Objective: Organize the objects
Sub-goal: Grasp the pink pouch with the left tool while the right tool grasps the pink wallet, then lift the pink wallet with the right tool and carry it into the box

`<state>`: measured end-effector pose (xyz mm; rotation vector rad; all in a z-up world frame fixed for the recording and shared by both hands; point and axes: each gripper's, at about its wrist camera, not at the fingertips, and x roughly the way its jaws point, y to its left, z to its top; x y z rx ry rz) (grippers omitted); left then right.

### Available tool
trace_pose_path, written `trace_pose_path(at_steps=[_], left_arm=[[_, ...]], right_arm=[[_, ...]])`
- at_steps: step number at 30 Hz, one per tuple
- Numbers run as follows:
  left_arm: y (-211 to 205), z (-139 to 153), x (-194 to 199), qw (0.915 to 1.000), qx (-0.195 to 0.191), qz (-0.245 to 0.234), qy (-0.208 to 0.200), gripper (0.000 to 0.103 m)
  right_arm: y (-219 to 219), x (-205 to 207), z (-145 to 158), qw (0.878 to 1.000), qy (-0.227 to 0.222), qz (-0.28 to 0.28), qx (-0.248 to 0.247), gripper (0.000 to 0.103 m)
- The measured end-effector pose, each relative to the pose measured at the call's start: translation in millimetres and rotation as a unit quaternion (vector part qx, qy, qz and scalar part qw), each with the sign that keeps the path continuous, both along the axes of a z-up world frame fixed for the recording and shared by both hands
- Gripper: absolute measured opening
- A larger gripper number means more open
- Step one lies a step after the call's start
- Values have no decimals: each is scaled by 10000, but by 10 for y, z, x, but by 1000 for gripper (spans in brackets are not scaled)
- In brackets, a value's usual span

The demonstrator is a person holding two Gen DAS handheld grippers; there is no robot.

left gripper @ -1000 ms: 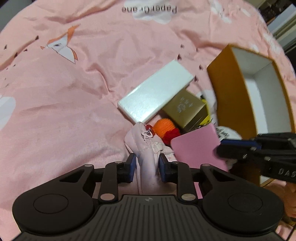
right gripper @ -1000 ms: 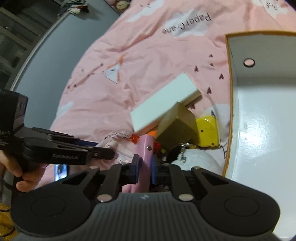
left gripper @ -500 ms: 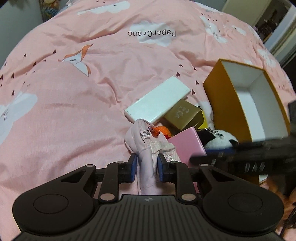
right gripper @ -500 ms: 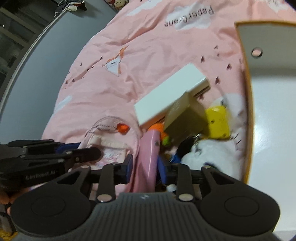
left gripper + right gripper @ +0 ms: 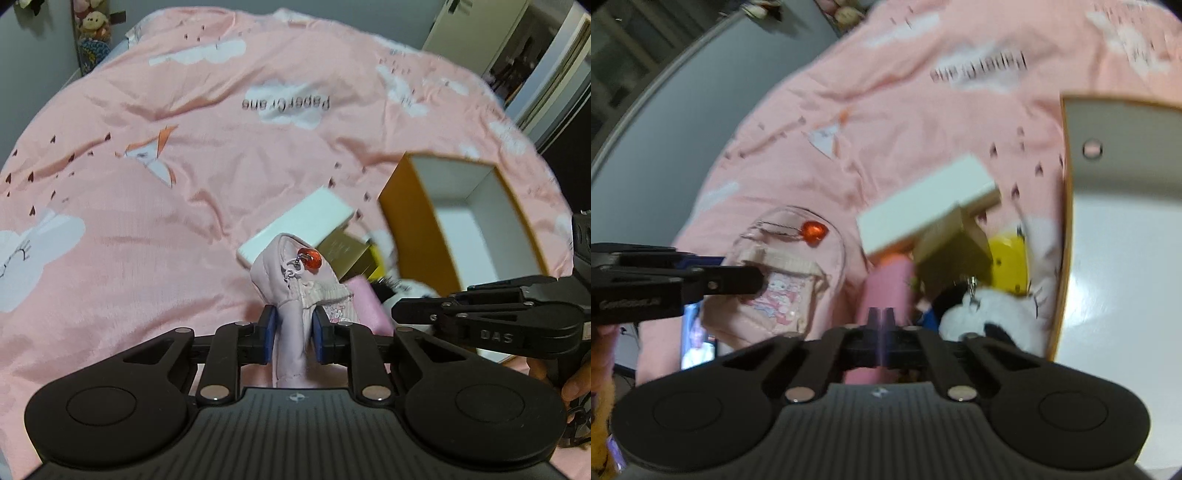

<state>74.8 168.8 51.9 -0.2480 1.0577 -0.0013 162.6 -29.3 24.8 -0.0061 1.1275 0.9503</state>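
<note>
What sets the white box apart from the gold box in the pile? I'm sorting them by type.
The white box is long, flat and plain; the gold box is shorter, blockier and carries a faint printed mark. The white box lies on top, its end overlapping the gold box, which sits lower, nearer the yellow item. Both are closed and rest on the pink bedsheet.

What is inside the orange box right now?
The orange box shows only bare white walls and floor in the left wrist view; nothing lies in the visible part. Its near corner is hidden behind the right gripper, so that part cannot be checked.
</note>
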Motion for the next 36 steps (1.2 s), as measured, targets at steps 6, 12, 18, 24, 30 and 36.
trace_pose_path(at_steps=[6,12,18,24,30,36], left_arm=[[-93,215,-57,9995,58,-27,-324,22],[-285,50,-67,9973,679,-65,-267,22],[-304,-274,-65,9959,902,-3,-77,22],[-220,-356,-121,9964,846,43,-31,22],[-216,-363,-128,9968,793,55,-50,22],[-208,-349,-134,9972,745,81,-43,22]], right_arm=[[-146,0,250,9994,-301,-52,183,2],[-19,69,-179,9989,171,-165,-394,37],[77,78,-499,9948,658,-213,-753,38],[196,91,-528,9954,531,-287,-750,34],[306,11,-295,9979,139,178,-613,25],[456,138,-426,9971,368,201,-630,19]])
